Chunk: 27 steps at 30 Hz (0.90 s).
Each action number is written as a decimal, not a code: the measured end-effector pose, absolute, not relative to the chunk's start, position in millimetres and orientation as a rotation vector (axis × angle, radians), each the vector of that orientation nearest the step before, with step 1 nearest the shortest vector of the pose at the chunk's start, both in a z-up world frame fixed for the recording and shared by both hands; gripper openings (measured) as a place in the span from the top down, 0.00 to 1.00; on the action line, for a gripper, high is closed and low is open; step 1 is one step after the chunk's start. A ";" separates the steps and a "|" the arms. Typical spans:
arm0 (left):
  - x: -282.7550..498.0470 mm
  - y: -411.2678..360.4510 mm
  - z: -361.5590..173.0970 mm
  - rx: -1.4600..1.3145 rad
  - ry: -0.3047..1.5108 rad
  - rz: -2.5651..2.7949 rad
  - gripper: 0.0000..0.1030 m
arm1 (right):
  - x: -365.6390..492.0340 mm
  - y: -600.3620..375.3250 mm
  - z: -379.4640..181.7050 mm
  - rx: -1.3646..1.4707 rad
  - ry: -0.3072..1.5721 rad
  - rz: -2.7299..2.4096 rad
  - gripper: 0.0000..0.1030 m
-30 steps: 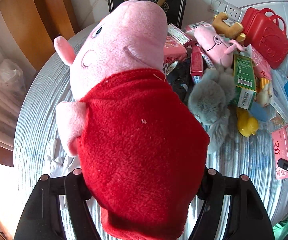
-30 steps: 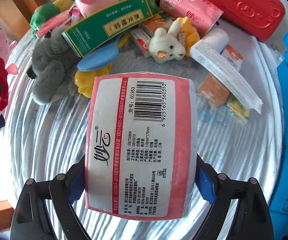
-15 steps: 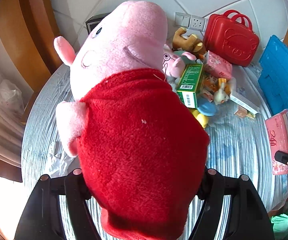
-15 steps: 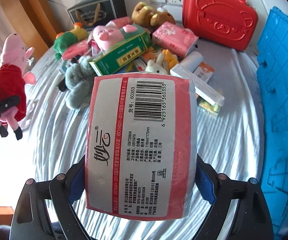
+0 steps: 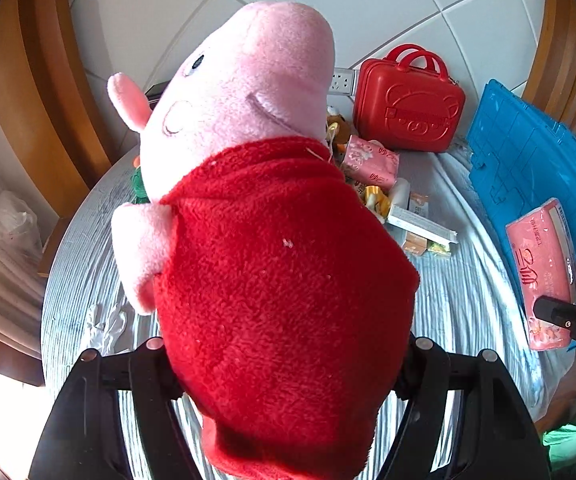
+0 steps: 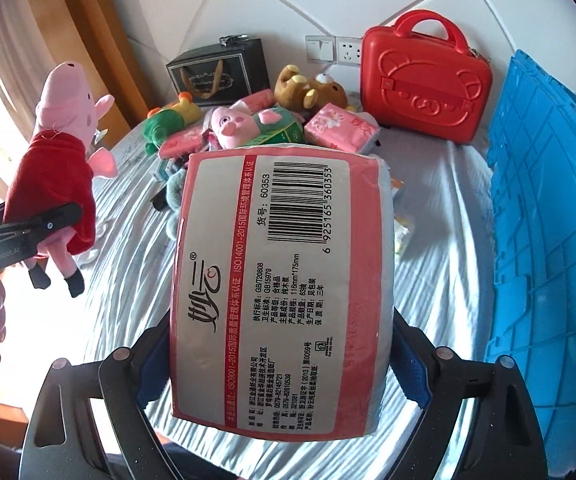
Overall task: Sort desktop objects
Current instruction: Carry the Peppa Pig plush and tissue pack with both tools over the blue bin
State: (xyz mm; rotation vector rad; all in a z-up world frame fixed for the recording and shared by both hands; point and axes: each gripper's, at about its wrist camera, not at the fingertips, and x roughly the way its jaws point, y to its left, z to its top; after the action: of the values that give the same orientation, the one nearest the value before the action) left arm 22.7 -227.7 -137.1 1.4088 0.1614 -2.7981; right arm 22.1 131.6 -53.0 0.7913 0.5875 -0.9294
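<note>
My left gripper [image 5: 288, 360] is shut on a pink pig plush in a red dress [image 5: 272, 248] and holds it high above the table. It also shows in the right wrist view [image 6: 62, 152] at the left. My right gripper [image 6: 280, 360] is shut on a pink tissue pack [image 6: 280, 292], label side up, also held high. The pack also shows in the left wrist view [image 5: 540, 268] at the right edge. Both held things hide much of the table behind them.
A pile at the table's back holds a small pink pig plush [image 6: 240, 126], a brown bear [image 6: 308, 90], a green toy [image 6: 168, 120], tissue packs [image 6: 340, 128] and boxes. A red case [image 6: 424, 84] and black bag [image 6: 218, 74] stand by the wall. A blue crate [image 6: 548, 220] stands at the right.
Both grippers have risen and pulled back from the pile with their loads. The pile now looks smaller and farther, and the wall and blue crate have come into view.
</note>
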 end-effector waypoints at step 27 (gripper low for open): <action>-3.0 -56.4 -34.0 1.214 0.044 -3.044 0.31 | -141.3 162.2 35.8 0.656 0.315 -0.970 0.12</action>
State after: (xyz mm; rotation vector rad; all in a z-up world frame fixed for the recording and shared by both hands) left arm -3.0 -56.4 -34.0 1.2138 0.0440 -3.0439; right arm -141.3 162.2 35.8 0.6556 0.3147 -0.9702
